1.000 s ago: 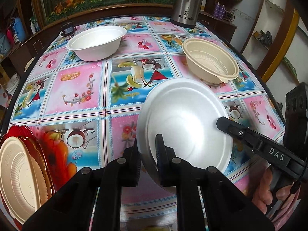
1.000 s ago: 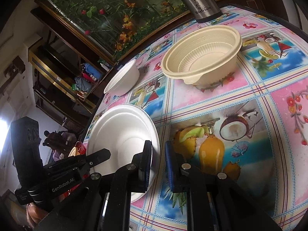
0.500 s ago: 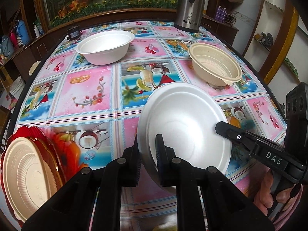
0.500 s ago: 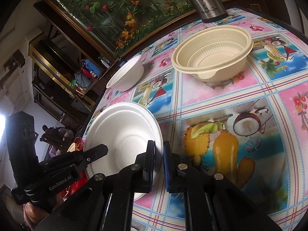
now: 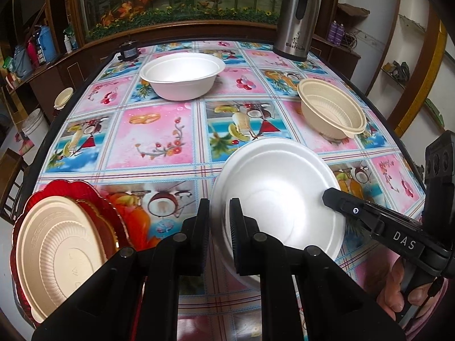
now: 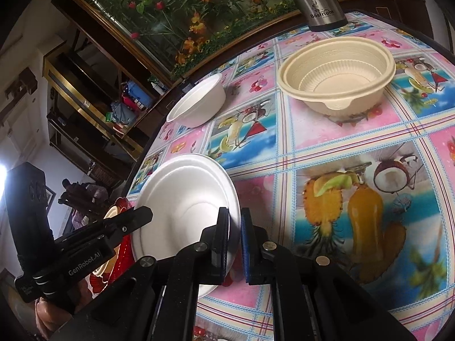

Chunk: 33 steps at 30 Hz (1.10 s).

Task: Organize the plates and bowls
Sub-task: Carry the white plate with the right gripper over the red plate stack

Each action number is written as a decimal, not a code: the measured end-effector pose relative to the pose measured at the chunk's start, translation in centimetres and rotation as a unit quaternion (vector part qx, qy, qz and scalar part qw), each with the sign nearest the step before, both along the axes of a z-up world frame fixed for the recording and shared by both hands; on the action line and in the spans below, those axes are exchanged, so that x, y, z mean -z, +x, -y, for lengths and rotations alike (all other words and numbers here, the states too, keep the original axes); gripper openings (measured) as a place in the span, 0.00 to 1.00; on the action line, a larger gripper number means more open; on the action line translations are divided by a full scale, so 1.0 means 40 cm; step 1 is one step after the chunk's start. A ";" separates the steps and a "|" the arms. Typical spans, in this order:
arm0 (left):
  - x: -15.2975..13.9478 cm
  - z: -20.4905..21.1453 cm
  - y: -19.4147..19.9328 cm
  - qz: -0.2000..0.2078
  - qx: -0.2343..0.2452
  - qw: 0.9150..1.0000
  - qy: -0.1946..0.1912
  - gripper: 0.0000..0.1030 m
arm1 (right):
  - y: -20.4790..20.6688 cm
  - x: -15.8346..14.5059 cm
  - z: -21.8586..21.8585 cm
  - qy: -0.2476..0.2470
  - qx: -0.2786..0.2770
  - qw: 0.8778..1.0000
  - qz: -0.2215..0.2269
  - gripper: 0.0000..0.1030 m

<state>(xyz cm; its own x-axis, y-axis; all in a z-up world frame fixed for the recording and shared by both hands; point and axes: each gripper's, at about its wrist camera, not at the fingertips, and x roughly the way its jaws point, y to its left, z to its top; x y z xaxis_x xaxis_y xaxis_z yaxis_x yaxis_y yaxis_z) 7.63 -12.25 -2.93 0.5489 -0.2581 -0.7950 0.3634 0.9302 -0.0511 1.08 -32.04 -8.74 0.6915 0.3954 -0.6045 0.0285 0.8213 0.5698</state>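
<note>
Pinching smooth round white foam bowl [image 5: 278,199] rim, both jaws closed on it, ribbed beige bowl [image 5: 332,110] beyond.

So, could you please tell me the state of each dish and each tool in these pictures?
Near white bowl: tilted, gripped at opposite rims by both tools.
Far white bowl: upright on the table, untouched.
Beige bowl: upright on the table, empty.
Beige plate: stacked on the red plates.
Left tool: shut on the near bowl's rim.
Right tool: shut on its other rim.
Flask: upright.
</note>
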 end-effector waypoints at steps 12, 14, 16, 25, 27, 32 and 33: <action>-0.029 -0.033 -0.021 0.016 -0.003 1.000 -0.009 0.11 | -0.011 -0.032 -0.035 0.000 -0.002 1.000 0.007 0.08; -0.038 -0.039 -0.027 0.022 -0.005 1.000 -0.011 0.11 | -0.014 -0.039 -0.039 0.001 -0.003 1.000 0.010 0.08; -0.050 -0.048 -0.034 0.029 -0.007 0.999 -0.012 0.11 | -0.016 -0.047 -0.043 0.004 -0.004 1.000 0.012 0.08; -0.118 -0.120 -0.063 0.067 -0.034 0.997 -0.016 0.11 | -0.004 -0.106 -0.094 0.012 -0.026 0.999 0.029 0.08; -0.130 -0.144 -0.067 0.073 -0.044 0.996 -0.017 0.11 | 0.004 -0.126 -0.119 0.012 -0.037 0.999 0.037 0.08; -0.151 -0.210 -0.071 0.088 -0.076 0.993 -0.016 0.11 | 0.031 -0.161 -0.185 0.009 -0.064 0.997 0.047 0.08; -0.155 -0.228 -0.072 0.092 -0.084 0.992 -0.016 0.11 | 0.038 -0.166 -0.197 0.009 -0.069 0.996 0.048 0.08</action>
<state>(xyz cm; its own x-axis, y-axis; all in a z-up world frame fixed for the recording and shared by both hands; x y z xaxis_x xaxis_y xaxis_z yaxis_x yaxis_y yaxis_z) 4.77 -3.11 3.27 0.7210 -0.1745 -0.6706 0.2089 0.9775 -0.0297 2.61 -24.16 -2.10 0.6839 0.5007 -0.5306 -0.1384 0.8031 0.5795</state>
